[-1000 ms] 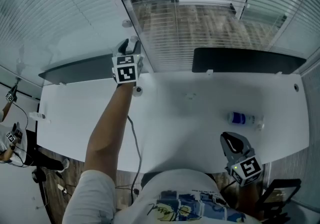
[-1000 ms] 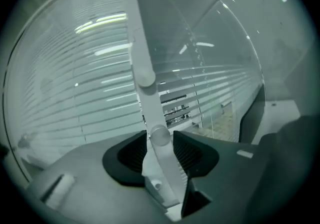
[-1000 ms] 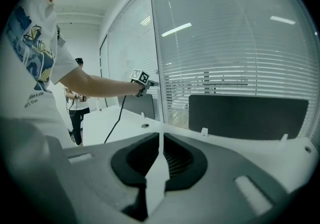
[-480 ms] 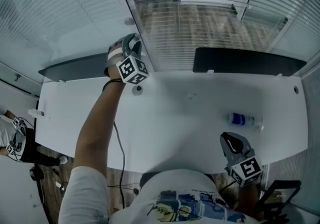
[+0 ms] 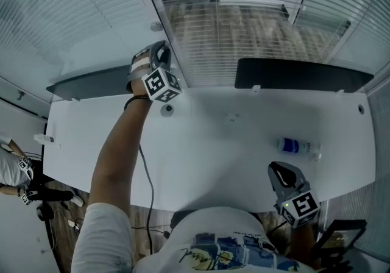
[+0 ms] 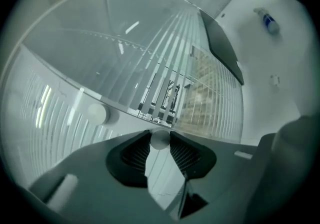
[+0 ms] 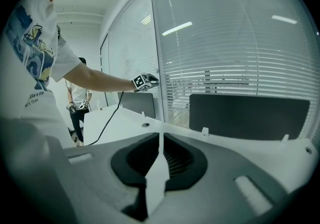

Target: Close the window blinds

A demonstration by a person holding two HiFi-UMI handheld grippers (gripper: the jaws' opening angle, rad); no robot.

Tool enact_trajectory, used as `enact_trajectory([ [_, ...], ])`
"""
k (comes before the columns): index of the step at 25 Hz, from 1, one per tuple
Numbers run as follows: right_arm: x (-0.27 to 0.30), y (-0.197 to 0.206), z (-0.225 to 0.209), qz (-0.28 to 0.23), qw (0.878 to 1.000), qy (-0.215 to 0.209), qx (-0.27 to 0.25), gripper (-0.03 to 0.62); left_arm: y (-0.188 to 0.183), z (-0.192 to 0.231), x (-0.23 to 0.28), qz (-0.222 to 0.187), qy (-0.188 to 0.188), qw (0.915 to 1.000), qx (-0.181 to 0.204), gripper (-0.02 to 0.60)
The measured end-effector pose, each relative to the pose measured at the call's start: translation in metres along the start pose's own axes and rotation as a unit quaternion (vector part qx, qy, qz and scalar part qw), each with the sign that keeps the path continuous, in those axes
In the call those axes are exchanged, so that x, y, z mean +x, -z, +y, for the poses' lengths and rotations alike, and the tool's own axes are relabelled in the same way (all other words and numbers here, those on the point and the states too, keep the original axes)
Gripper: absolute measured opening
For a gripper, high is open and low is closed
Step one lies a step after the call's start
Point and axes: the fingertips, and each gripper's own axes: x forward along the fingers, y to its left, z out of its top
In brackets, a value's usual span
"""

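Left gripper view shows a small round white knob [image 6: 160, 139] of the window blinds [image 6: 167, 53] sitting right between the jaw tips, at six o'clock of the slats; the left gripper [image 5: 159, 52] has just been closing its jaws, and both dark pads [image 6: 134, 154] now press on the knob from either side. The slats are tilted partly apart, so the room beyond shows through them; a second round white fitting [image 6: 97, 113] sits on the glass at nine o'clock of the held knob, well apart from it.

Head view puts the left gripper at the far edge of the white table [image 5: 231, 144], at about eleven o'clock, up against the window frame; a round hole [image 5: 167, 109] in the tabletop lies just below it; a thin cable [image 5: 146, 174] runs along under the outstretched arm. Two dark panels [image 5: 298, 74] stand along the far edge; a small bottle [image 5: 295, 144] lies on its side at four o'clock. The right gripper [image 5: 283, 174] hangs at five o'clock by the near edge; its jaws are drawn together to a thin slit with nothing between them. Another person [image 5: 12, 171] stands at nine o'clock.
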Motion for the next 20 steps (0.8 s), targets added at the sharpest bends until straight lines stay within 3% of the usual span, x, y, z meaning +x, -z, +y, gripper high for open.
enact_trajectory([
  [3,0.000,0.000,0.000,-0.001,1.000,0.001,0.000,0.017,0.002,0.004,0.000,-0.004,0.000,0.9948,-0.102,0.126],
  [5,-0.001,0.003,-0.001,-0.001,1.000,0.001,0.002,0.017,0.003,0.007,-0.002,-0.008,0.004,0.9814,-0.192,0.126],
  [9,-0.001,0.003,-0.003,0.001,1.000,0.004,0.001,0.017,0.006,0.013,-0.003,-0.014,0.007,0.9333,-0.359,0.126],
  [13,-0.001,0.004,-0.003,-0.004,1.000,0.003,-0.003,0.017,0.009,0.016,-0.005,-0.023,0.008,0.8768,-0.480,0.126],
  [15,-0.002,0.003,-0.004,-0.007,1.000,0.004,-0.004,0.017,0.009,0.016,-0.006,-0.027,0.010,0.8510,-0.524,0.126],
  [20,-0.001,0.003,-0.003,-0.001,1.000,0.004,0.000,0.017,0.012,0.016,-0.006,-0.038,0.019,0.8012,-0.597,0.124],
])
